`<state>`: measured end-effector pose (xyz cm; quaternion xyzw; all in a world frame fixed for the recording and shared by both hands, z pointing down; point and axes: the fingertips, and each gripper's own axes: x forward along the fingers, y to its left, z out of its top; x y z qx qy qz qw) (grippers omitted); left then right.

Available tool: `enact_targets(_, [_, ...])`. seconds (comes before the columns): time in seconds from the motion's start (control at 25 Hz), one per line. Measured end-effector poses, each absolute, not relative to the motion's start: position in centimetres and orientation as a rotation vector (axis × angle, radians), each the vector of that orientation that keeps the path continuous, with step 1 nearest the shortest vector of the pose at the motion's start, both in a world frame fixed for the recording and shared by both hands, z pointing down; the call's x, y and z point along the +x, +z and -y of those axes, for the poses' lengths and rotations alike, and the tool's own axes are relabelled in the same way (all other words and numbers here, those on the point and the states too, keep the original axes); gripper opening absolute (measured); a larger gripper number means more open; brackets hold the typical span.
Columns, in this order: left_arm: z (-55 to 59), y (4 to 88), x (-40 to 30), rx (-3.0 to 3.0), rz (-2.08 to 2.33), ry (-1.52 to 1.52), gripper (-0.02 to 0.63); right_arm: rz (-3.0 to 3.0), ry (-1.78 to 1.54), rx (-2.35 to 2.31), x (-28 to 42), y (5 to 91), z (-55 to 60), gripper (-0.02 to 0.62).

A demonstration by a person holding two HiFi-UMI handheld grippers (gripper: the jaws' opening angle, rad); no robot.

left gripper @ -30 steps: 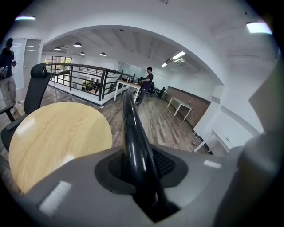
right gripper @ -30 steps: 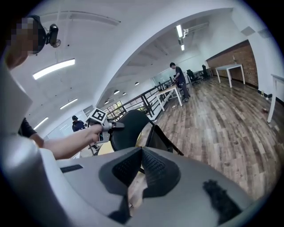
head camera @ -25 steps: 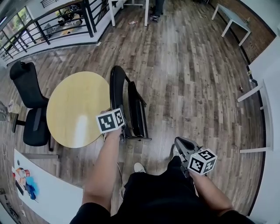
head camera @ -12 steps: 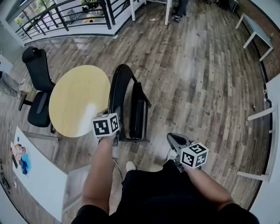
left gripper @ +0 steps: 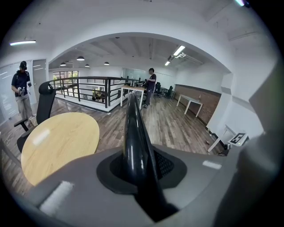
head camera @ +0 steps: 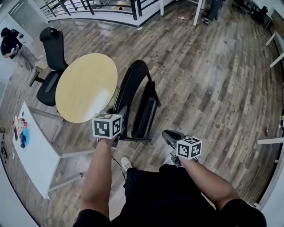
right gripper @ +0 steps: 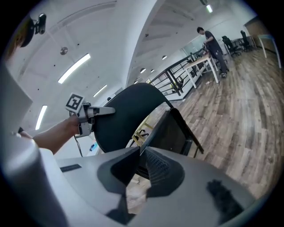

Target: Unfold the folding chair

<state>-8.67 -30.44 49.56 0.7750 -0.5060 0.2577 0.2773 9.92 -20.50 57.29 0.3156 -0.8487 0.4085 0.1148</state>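
Closing on the folding chair [head camera: 133, 95], the left gripper [left gripper: 138, 175] has the glossy black rim of the backrest [left gripper: 132, 128] running up through its gap, and its fingers press on that rim from both sides. In the head view this gripper meets the backrest low on the side nearest the person.

The right gripper [right gripper: 135, 170] is apart from the chair. Its jaws are opening and show only a narrow slit, with bare floor visible through it and nothing between them. Beyond its tips the folded-up seat [right gripper: 171, 128] stands close against the backrest, tilted, and the other gripper shows at the backrest's far edge.

The chair stands on a wood-plank floor [head camera: 213, 80]. A round yellow table [head camera: 84, 86] is just beside it, at the left in the head view, and a black office chair [head camera: 51, 57] stands on that table's far side. A white table [head camera: 33, 155] lies nearer the person at the left. A black railing [head camera: 88, 6] runs along the far edge, and another person [head camera: 9, 42] stands at the upper left.
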Motion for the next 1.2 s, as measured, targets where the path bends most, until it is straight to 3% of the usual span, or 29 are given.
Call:
enact_targets(0.32, [29.2, 48.9, -3.6, 2.104, 1.390, 0.746, 0.074, 2.470, 1.620, 0.896, 9.1, 62.2, 25.6, 0.112])
enact_targets(0.56, [28.4, 48.6, 0.6, 2.119, 1.407, 0.765, 0.074, 2.397, 1.859, 0.880, 8.5, 65.8, 28.4, 0.138])
enact_targets(1.08, [27.8, 48.7, 2.3, 2.114, 1.403, 0.766, 0.074, 2.319, 1.995, 0.808, 7.6, 69.2, 28.8, 0.144])
enact_targets(1.2, [28.0, 48.7, 2.4, 2.114, 1.403, 0.763, 0.074, 2.338, 2.068, 0.763, 7.5, 68.7, 28.7, 0.069])
